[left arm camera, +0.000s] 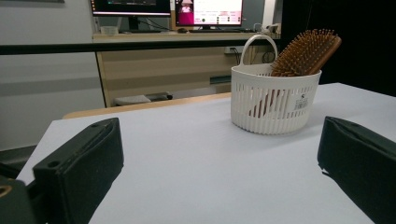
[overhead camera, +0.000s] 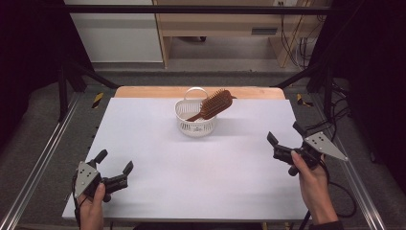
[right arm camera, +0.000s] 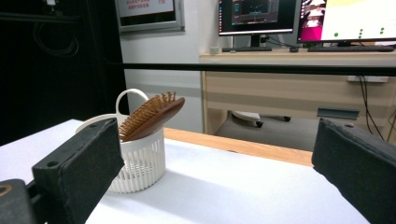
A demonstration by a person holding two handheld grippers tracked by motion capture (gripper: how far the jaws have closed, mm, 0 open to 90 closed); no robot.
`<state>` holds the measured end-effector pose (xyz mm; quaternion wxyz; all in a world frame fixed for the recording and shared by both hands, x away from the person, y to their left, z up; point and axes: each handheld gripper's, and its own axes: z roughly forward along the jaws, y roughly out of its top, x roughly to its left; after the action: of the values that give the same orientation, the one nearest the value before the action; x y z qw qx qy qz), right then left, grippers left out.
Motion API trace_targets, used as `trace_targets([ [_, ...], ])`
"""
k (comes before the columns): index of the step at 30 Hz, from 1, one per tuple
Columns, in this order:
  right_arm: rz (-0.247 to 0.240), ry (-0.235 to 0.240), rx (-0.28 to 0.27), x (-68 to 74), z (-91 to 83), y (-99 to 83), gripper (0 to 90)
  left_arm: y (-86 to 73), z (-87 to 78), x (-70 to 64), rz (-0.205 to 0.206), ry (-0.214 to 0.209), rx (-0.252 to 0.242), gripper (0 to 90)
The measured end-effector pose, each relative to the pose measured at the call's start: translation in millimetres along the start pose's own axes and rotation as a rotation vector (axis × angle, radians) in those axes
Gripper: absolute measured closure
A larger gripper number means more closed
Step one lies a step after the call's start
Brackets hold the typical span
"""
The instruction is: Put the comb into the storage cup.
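Note:
A small white slatted basket [overhead camera: 195, 125] [left arm camera: 275, 100] [right arm camera: 140, 163] with a loop handle stands near the table's far middle. A brown wooden hairbrush [overhead camera: 215, 104] [left arm camera: 306, 52] [right arm camera: 152, 116] leans in it, handle down, bristled head sticking out over the rim. My left gripper [overhead camera: 115, 167] [left arm camera: 219, 177] rests open near the front left corner, held by a hand, nothing between its jaws. My right gripper [overhead camera: 283, 135] [right arm camera: 219, 177] is open at the right side of the table, also empty, well apart from the basket.
The white tabletop [overhead camera: 191, 167] has a wooden strip along its far edge [overhead camera: 143, 92]. Metal frame rails [overhead camera: 43, 158] run along both sides. Beyond the table stand a wooden desk [left arm camera: 154, 70] with monitors [right arm camera: 259, 16] and cables.

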<state>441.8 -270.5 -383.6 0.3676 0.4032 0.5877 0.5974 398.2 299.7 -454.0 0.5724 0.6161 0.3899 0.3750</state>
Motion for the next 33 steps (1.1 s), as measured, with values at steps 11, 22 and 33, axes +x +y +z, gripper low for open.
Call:
trace_targets([
  [11, -0.024, 0.002, 0.01, -4.2, -20.3, -10.7, 2.5, -1.0, -6.9, 0.6, 0.002, 0.001, 0.001, 0.3],
  [22, -0.029, 0.005, 0.005, -7.6, -28.1, -30.2, 2.9, -1.8, -10.1, 3.8, 0.0, 0.002, -0.009, 0.3],
  [33, -0.055, 0.049, 0.024, 0.3, -27.9, -47.4, 3.1, -2.2, -10.1, 3.7, 0.001, -0.004, -0.01, 0.2],
])
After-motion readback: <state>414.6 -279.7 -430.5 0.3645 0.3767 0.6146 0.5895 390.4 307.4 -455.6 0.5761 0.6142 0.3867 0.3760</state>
